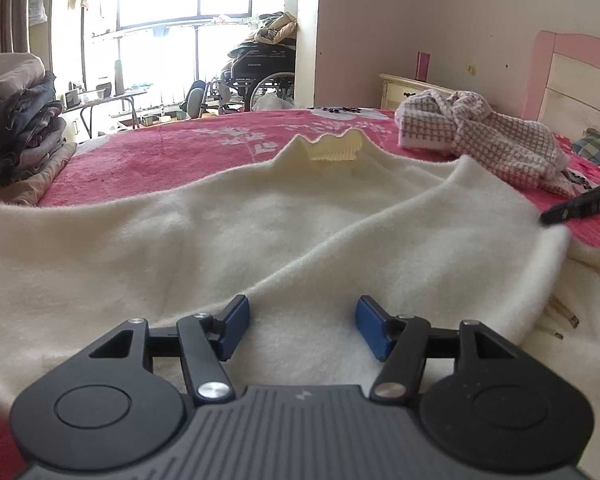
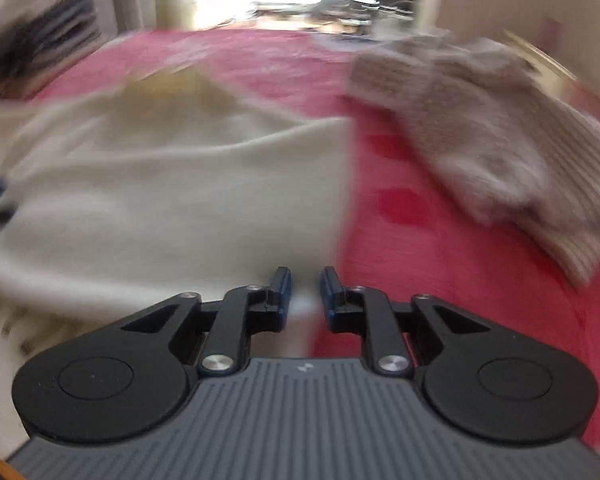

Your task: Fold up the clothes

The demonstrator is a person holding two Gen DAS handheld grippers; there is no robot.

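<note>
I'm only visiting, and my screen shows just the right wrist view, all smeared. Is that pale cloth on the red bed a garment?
Observer: Yes. The left wrist view shows a cream fleecy sweater with a ribbed yellowish collar at its far end.
Visitor: Where is the other gripper?
Observer: The left gripper is over the sweater's near part, jaws wide open, gripping nothing.
Visitor: And the brownish heap at right?
Observer: It is a crumpled pink-and-white checked knit garment, lying on the pink bedspread.
</note>
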